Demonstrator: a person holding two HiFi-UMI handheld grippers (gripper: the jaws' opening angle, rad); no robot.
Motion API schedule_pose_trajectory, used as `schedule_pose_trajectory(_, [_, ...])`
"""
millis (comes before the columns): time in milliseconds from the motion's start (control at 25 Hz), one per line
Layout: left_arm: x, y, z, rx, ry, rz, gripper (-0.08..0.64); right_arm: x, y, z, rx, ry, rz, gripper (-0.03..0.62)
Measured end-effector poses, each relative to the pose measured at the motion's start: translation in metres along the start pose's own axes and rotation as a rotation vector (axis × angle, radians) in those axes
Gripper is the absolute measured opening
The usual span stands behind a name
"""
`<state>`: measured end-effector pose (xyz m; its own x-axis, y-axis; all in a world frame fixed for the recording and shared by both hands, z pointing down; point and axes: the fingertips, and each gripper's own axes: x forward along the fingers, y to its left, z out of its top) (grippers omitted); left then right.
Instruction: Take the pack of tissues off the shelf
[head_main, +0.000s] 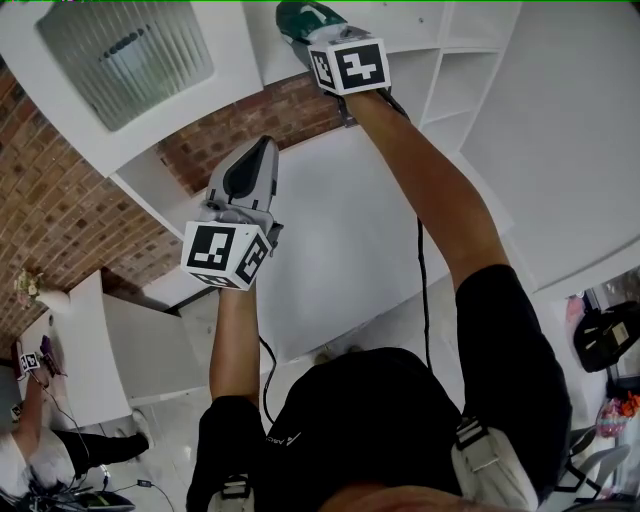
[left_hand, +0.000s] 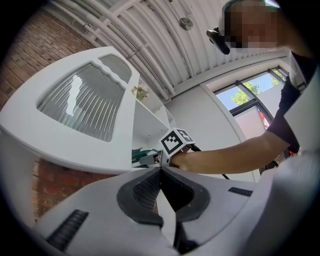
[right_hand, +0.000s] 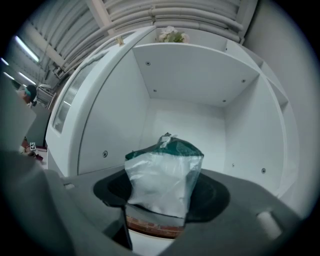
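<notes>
While the right hand-held gripper clamps the pack of tissues at the mouth of the shelf compartment, the person should draw it straight out towards the near side, squeezing firmly, since the soft wrapper may slip. The left hand-held gripper is closed and empty.

Right arm stretches toward twelve o'clock, right gripper clamped on the pack of tissues; left gripper, jaws together, raised at ten o'clock

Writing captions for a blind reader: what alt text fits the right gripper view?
The right gripper holds a clear, green-topped pack of tissues between its jaws, in front of a white shelf compartment.
</notes>
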<state>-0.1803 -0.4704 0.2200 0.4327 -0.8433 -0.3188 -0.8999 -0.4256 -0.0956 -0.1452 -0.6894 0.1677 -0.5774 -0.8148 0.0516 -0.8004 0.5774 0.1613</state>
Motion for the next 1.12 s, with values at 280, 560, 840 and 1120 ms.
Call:
schedule_pose_trajectory(280, [0.000,-0.001,0.004,0.006,-0.013,-0.016,-0.002,-0.032,-0.003,0.011,-0.023,-0.140,-0.003,0.285])
schedule_pose_trajectory(560, [-0.001,-0.014,0.011,0.016,-0.026,-0.034,-0.002,-0.109,0.003,0.019,0.010,-0.305,0.034,0.285])
schedule_pose_trajectory(840, [-0.006,-0.022,0.021,0.013,-0.051,-0.031,-0.002,-0.181,0.017,0.007,-0.005,-0.413,0.070,0.285])
schedule_pose_trajectory(1120, [-0.009,-0.030,0.021,0.015,-0.063,-0.029,-0.002,-0.226,0.025,-0.026,0.028,-0.441,0.096,0.284])
